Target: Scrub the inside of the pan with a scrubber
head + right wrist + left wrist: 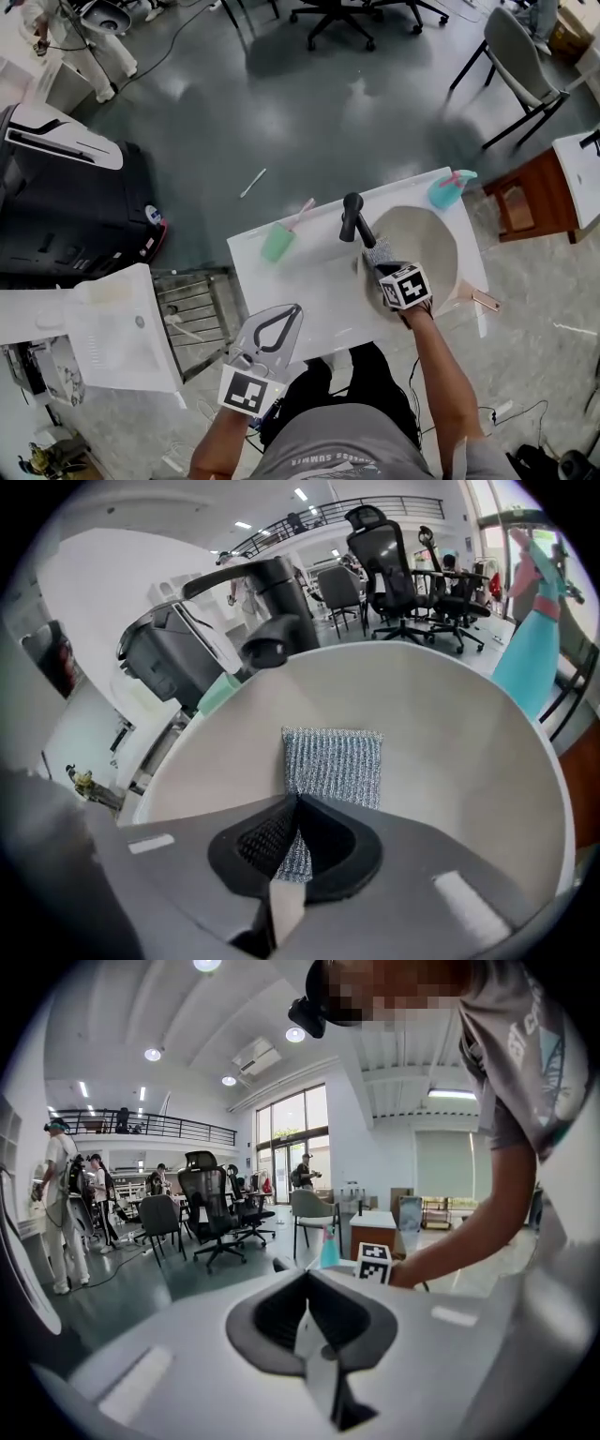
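A beige pan with a black handle stands on the white table, at its right side. My right gripper reaches into the pan and is shut on a grey woven scrubber. In the right gripper view the scrubber lies flat against the pan's inner wall, pinched at its near edge by the right gripper. The pan's handle sticks up beyond the far rim. My left gripper hovers over the table's front left edge, shut and holding nothing, as the left gripper view shows.
A green bottle with a pink top lies on the table left of the pan. A teal spray bottle stands at the far right corner. A white cabinet and a black machine are to the left, a brown stool to the right.
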